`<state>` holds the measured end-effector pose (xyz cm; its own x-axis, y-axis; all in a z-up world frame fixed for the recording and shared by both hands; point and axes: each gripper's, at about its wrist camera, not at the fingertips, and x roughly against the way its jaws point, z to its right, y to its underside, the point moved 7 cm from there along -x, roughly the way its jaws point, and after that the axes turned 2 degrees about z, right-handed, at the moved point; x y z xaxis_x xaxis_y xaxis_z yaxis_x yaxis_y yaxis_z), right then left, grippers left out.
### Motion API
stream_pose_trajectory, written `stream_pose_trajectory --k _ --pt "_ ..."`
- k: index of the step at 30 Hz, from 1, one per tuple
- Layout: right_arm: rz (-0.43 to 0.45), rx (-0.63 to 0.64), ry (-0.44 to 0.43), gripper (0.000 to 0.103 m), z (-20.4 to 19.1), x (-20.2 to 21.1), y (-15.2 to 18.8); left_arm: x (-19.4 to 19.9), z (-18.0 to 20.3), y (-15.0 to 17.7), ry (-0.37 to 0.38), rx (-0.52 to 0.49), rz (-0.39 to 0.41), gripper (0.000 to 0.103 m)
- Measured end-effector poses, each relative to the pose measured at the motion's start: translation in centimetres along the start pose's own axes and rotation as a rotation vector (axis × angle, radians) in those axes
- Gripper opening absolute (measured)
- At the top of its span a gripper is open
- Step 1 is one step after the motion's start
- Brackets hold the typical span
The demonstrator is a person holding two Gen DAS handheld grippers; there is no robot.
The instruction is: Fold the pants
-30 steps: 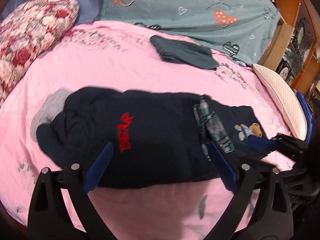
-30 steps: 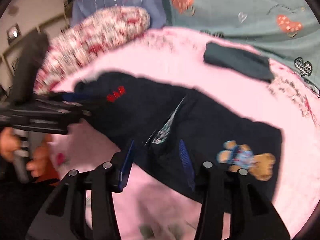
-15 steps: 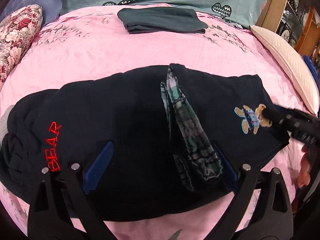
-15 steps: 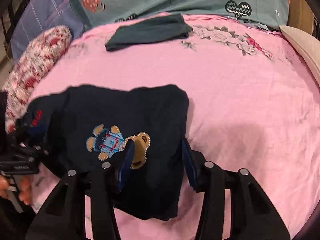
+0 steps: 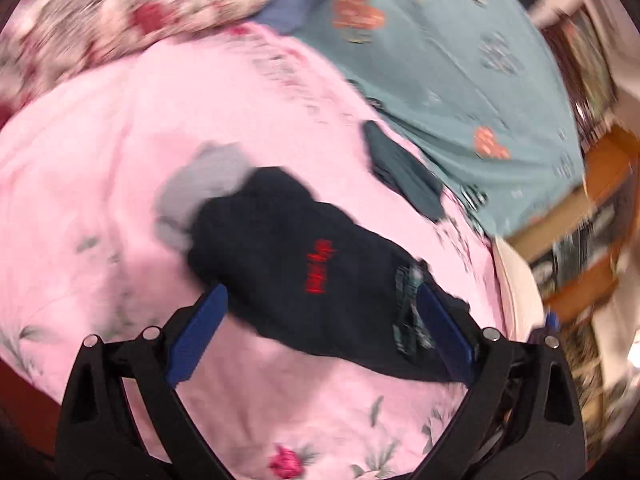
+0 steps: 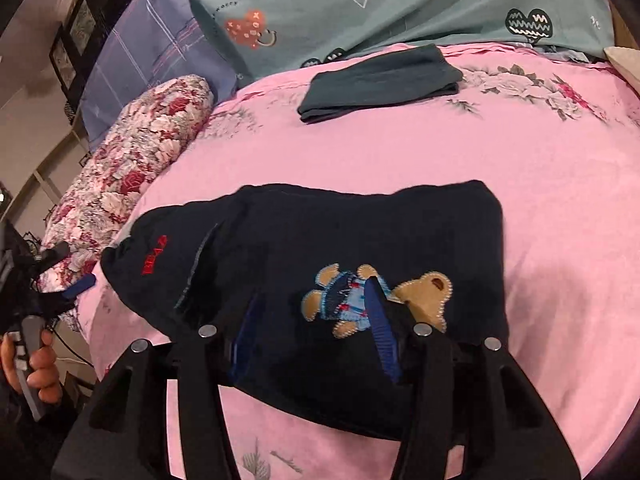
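Note:
The dark navy pants (image 6: 312, 240) lie folded on the pink bed sheet (image 6: 400, 148), with a bear patch (image 6: 424, 292) and red lettering (image 6: 154, 258). In the blurred left wrist view the pants (image 5: 304, 256) show red lettering, a plaid lining strip (image 5: 408, 312) and a grey part (image 5: 200, 192) at the far end. My left gripper (image 5: 320, 332) is open above the near edge of the pants, holding nothing. My right gripper (image 6: 312, 328) is open, its fingers over the bear patch end of the pants. The left gripper also shows at the right wrist view's left edge (image 6: 48, 280).
A folded dark green garment (image 6: 380, 80) lies at the back of the bed. A floral bolster (image 6: 132, 172), a purple pillow (image 6: 148, 64) and a teal heart-print quilt (image 6: 400, 0) line the head. Wooden shelves (image 5: 592, 220) stand to the right.
The left gripper has swung back to the left end of the pants, its view blurred by motion. The right gripper has moved over the bear patch end.

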<state>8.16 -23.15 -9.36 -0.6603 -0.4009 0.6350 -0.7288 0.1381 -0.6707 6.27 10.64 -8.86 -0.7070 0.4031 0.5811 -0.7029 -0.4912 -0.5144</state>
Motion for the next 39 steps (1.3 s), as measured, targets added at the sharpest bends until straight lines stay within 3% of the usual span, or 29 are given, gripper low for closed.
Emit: stream_pose_trajectory --k 3,4,9,14,15,17,18,25,29,33,36,39 --pt "-0.002 0.002 -0.001 0.052 0.1 -0.2 0.1 -1.4 -3.4 0.0 0.022 0.195 -0.054 0.096" --pt "0.000 -0.001 -0.004 0.052 0.3 0.1 0.1 -1.9 -3.7 0.1 0.026 0.218 -0.068 0.096" --pt "0.003 0.000 -0.011 0.052 0.8 0.6 0.4 -3.5 -2.9 -1.0 0.068 0.255 -0.048 0.096" --pt "0.008 0.005 -0.015 0.052 0.8 0.8 0.6 -4.9 -3.1 -2.1 0.000 0.238 -0.029 0.092" --pt "0.011 0.007 -0.015 0.052 0.7 0.8 0.5 -5.3 -3.2 -2.3 -0.028 0.222 -0.030 0.088" --pt "0.013 0.008 -0.014 0.052 0.7 0.8 0.6 -5.8 -3.8 -2.3 -0.101 0.176 -0.048 0.042" --pt "0.013 0.008 -0.013 0.052 0.7 0.8 0.6 -6.1 -4.1 -2.3 -0.127 0.163 -0.060 0.034" --pt "0.025 0.011 -0.014 0.052 0.6 1.1 0.6 -5.2 -3.0 -2.5 -0.110 0.096 -0.034 0.022" --pt "0.084 0.014 -0.043 0.052 0.4 2.5 0.0 -3.7 1.5 -2.8 -0.076 -0.070 0.040 0.021" --pt "0.193 -0.035 -0.058 0.052 2.0 6.4 -1.5 -3.5 10.5 -1.9 0.012 -0.323 0.051 0.021" --pt "0.283 -0.101 -0.045 0.052 4.6 10.2 -2.6 -4.3 18.9 2.3 0.132 -0.539 0.006 0.020" --pt "0.332 -0.161 0.012 0.052 7.7 13.1 -2.9 -7.7 24.0 9.0 0.170 -0.719 -0.101 0.020"
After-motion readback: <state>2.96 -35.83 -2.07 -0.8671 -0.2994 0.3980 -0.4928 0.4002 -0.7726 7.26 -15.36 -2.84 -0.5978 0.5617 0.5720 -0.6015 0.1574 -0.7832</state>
